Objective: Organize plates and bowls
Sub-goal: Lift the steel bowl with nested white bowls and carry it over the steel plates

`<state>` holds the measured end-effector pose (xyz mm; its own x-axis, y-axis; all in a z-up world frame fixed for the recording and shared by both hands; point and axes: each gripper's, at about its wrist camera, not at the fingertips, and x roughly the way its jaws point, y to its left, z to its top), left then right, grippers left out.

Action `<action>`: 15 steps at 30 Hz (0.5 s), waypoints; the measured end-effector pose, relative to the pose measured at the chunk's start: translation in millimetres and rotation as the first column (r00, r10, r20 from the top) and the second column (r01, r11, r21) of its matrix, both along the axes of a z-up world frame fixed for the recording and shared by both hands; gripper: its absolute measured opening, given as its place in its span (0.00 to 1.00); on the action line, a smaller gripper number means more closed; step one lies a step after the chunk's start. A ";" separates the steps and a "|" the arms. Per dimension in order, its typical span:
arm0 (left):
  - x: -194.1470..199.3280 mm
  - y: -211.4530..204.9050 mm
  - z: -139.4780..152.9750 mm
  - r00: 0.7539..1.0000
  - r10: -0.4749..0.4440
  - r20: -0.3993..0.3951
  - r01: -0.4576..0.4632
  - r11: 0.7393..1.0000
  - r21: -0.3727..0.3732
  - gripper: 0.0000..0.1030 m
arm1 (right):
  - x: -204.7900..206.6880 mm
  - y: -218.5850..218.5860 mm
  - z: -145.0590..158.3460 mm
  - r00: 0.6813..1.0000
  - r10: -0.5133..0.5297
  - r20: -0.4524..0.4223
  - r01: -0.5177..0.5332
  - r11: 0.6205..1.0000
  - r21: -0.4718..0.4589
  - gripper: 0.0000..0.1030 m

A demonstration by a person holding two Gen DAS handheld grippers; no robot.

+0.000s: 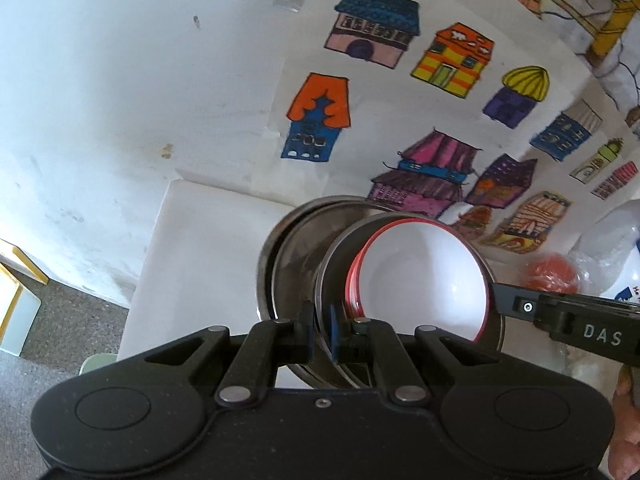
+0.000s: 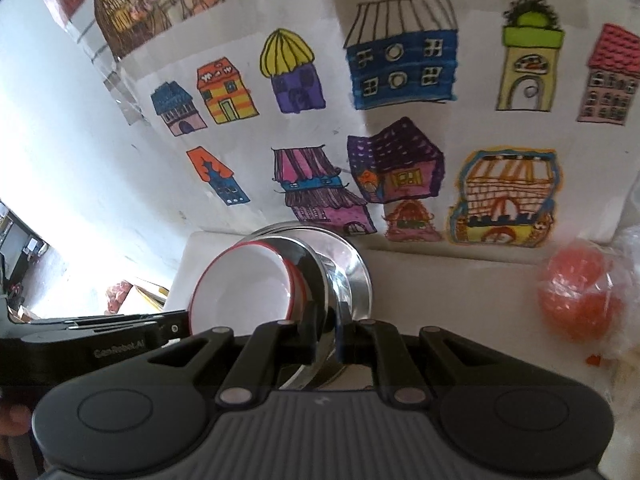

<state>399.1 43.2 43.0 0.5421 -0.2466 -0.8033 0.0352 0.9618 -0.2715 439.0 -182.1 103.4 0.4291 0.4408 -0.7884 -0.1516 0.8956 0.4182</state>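
A stack of steel plates stands on edge over a white table. White red-rimmed bowls nest against the front plate. My left gripper is shut on the near plate's rim. My right gripper is shut on the steel plate stack from the other side, with the white bowls to its left. The right gripper's finger reaches in at the right of the left wrist view. The left gripper's body shows at the left of the right wrist view.
A wall with taped drawings of coloured houses rises right behind the table. A bag of orange fruit lies on the table to the right. A yellow and white box sits on the floor at the left.
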 end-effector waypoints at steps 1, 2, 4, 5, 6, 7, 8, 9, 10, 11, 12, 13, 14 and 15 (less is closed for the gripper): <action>1.6 0.2 -0.2 1.000 0.001 0.000 -0.001 1.000 0.002 0.06 | 2.0 1.4 -1.7 1.000 0.001 -0.002 -0.001 1.000 -0.001 0.10; 3.3 0.3 -0.5 1.000 0.001 0.002 -0.001 1.000 0.008 0.06 | 3.5 2.2 -3.3 1.000 0.003 -0.004 -0.003 1.000 -0.001 0.10; 6.6 0.9 -1.7 1.000 0.002 0.003 -0.002 1.000 0.014 0.06 | 6.6 4.1 -6.8 1.000 0.003 -0.009 -0.003 1.000 -0.001 0.10; 8.3 1.2 -2.4 1.000 0.002 0.001 -0.002 1.000 0.015 0.06 | 7.9 5.0 -8.7 1.000 0.004 -0.011 -0.004 1.000 -0.002 0.10; 9.1 1.4 -2.9 1.000 0.002 -0.001 -0.002 1.000 0.015 0.06 | 8.7 5.7 -10.0 1.000 0.003 -0.014 -0.003 1.000 -0.002 0.10; 10.7 1.8 -4.2 1.000 0.003 -0.005 -0.003 1.000 0.016 0.06 | 9.8 6.0 -11.9 1.000 0.004 -0.017 -0.004 1.000 -0.003 0.10; 11.0 1.9 -4.7 1.000 0.003 -0.007 -0.003 1.000 0.016 0.06 | 10.8 6.8 -13.7 1.000 0.005 -0.020 -0.005 1.000 -0.002 0.10; 12.1 2.1 -5.9 1.000 0.004 -0.010 -0.004 1.000 0.016 0.06 | 11.8 7.5 -15.1 1.000 0.006 -0.022 -0.006 1.000 -0.003 0.10; 13.1 2.3 -7.1 1.000 0.005 -0.013 -0.005 1.000 0.017 0.06 | 12.6 8.0 -16.4 1.000 0.006 -0.024 -0.006 1.000 -0.003 0.10; 13.9 2.3 -8.0 1.000 0.005 -0.014 -0.005 1.000 0.017 0.06 | 13.4 8.6 -17.7 1.000 0.006 -0.026 -0.006 1.000 -0.002 0.10; 14.8 2.5 -8.8 1.000 0.007 -0.016 -0.007 1.000 0.018 0.06 | 14.7 9.6 -19.0 1.000 0.007 -0.028 -0.007 1.000 -0.002 0.10; 15.8 3.0 -9.4 1.000 0.008 -0.018 -0.008 1.000 0.017 0.06 | 15.5 10.6 -20.1 1.000 0.008 -0.029 -0.008 1.000 -0.003 0.10; 16.6 2.8 -10.0 1.000 0.009 -0.019 -0.009 1.000 0.016 0.06 | 15.9 11.3 -21.0 1.000 0.010 -0.029 -0.010 1.000 -0.005 0.10; 16.9 3.1 -10.1 1.000 0.011 -0.017 -0.010 1.000 0.015 0.06 | 14.6 9.2 -20.8 1.000 0.011 -0.028 -0.012 1.000 -0.005 0.10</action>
<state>416.0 46.4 32.9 0.5306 -0.2286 -0.8162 0.0206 0.9661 -0.2572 453.6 -172.9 82.7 0.4019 0.4412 -0.8024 -0.1503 0.8962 0.4174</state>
